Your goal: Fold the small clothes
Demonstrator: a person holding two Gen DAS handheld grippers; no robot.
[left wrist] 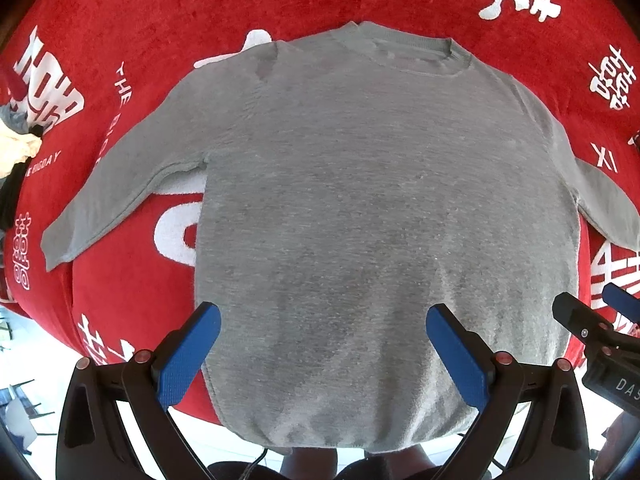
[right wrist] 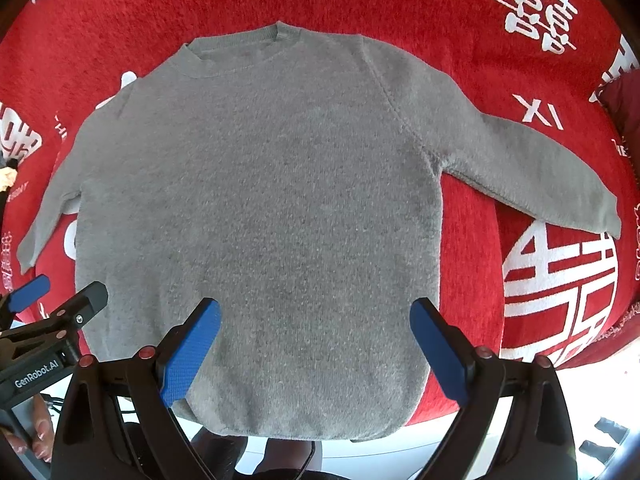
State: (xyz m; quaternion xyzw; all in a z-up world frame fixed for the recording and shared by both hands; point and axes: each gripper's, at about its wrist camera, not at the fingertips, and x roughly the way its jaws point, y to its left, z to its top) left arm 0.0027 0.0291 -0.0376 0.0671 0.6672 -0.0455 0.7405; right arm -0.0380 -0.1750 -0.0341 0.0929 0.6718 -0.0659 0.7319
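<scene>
1. A grey sweater (left wrist: 384, 208) lies flat and face up on a red cloth (left wrist: 168, 20) printed with white characters; its collar (left wrist: 404, 46) points to the far side and its hem hangs a little over the near edge.
2. Both sleeves are spread out – the left sleeve (left wrist: 120, 184) slants toward the near left, the right sleeve (right wrist: 536, 176) toward the near right.
3. The left gripper (left wrist: 322, 354) hangs above the hem, its blue fingers (left wrist: 188, 360) wide apart and holding nothing.
4. The right gripper (right wrist: 316, 350) hangs over the hem too, its fingers (right wrist: 440, 348) also spread and empty – neither tool touches the fabric as far as can be seen.
5. Nothing lies on top of the sweater; only the gripper fingers cover parts of its near edge.
6. The left view alone shows a heap of pale and dark clothes (left wrist: 16, 144) at the far left edge of the cloth, plus the right gripper entering from the right.
7. The right view alone shows the whole right sleeve down to the cuff, a dark red cushion (right wrist: 624, 100) at the right edge, and the left gripper with a white label on its body, near left.
</scene>
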